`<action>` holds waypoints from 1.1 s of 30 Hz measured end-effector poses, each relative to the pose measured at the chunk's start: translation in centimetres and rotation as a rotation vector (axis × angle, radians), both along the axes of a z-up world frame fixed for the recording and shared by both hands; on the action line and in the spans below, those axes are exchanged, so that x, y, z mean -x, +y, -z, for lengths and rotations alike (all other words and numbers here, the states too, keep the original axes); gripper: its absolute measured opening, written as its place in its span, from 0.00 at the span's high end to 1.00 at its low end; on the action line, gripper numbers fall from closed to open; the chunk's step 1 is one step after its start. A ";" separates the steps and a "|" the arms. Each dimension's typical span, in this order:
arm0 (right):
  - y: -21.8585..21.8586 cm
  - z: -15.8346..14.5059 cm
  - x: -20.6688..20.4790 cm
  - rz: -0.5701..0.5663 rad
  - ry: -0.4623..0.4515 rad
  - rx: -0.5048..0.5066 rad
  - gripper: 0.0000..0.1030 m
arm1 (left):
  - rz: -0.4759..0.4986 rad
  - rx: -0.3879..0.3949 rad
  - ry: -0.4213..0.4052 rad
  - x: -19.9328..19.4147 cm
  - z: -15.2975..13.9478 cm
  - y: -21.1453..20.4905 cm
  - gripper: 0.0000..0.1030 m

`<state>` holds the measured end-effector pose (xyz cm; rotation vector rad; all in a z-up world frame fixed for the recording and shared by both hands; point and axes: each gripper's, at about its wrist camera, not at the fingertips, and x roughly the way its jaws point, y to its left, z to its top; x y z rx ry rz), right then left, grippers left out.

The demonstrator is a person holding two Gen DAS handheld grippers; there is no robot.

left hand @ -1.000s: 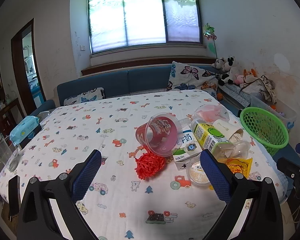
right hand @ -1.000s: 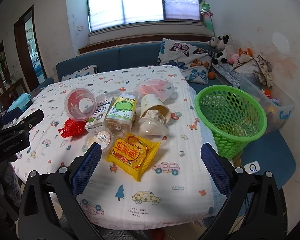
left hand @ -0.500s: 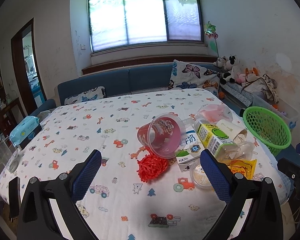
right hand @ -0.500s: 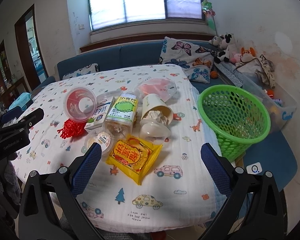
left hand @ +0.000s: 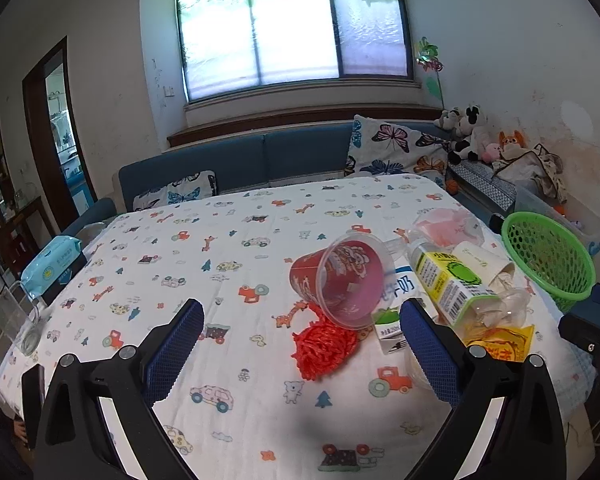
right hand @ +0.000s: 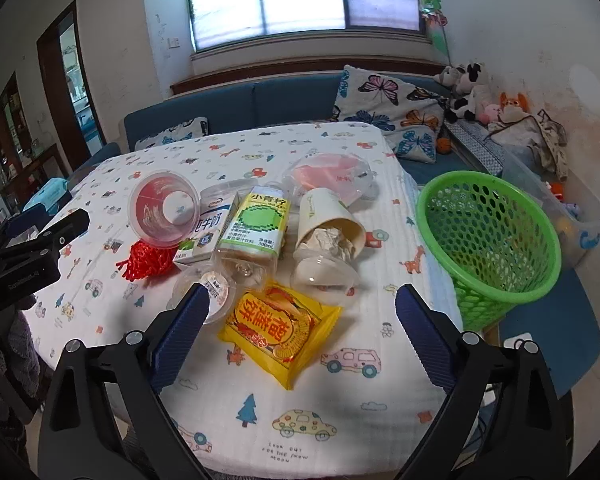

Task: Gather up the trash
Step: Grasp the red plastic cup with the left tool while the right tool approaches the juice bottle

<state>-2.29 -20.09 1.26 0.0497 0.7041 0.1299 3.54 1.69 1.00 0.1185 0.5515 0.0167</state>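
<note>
We have not binned anything yet, as far as we can see: the green basket [right hand: 488, 240] at the right of the right wrist frame looks empty, and all the trash sits in a cluster on the table [right hand: 300, 412] at centre frame. We count one yellow packet [right hand: 280, 332], one paper cup [right hand: 328, 224] stuffed with tissue, one bottle [right hand: 256, 228], one milk carton [right hand: 208, 232], one red tub [right hand: 162, 210], one red mesh wad [right hand: 148, 260], and several clear lids we cannot count exactly. Our right gripper [right hand: 300, 320] hangs over the packet, jaws wide but closing, pads touching nothing. Our left gripper [left hand: 300, 344] stands spread apart and empty, above the mesh wad [left hand: 324, 346] at lower centre of its frame. Everything remains to collect.
</note>
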 end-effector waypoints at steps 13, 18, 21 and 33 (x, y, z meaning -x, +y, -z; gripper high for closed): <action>1.5 0.6 -3.8 -0.082 0.080 -0.029 0.26 | -0.018 0.008 0.038 -2.4 0.4 2.1 0.27; 1.9 0.4 -5.0 -0.093 0.092 -0.039 0.29 | 0.022 0.006 0.065 -4.4 0.8 1.5 0.34; 2.1 0.4 -5.3 -0.097 0.095 -0.032 0.29 | 0.050 0.013 0.091 -5.9 1.3 1.0 0.37; 2.6 0.6 -7.0 -0.124 0.114 -0.016 0.29 | 0.100 -0.022 0.183 -11.6 4.1 -0.5 0.60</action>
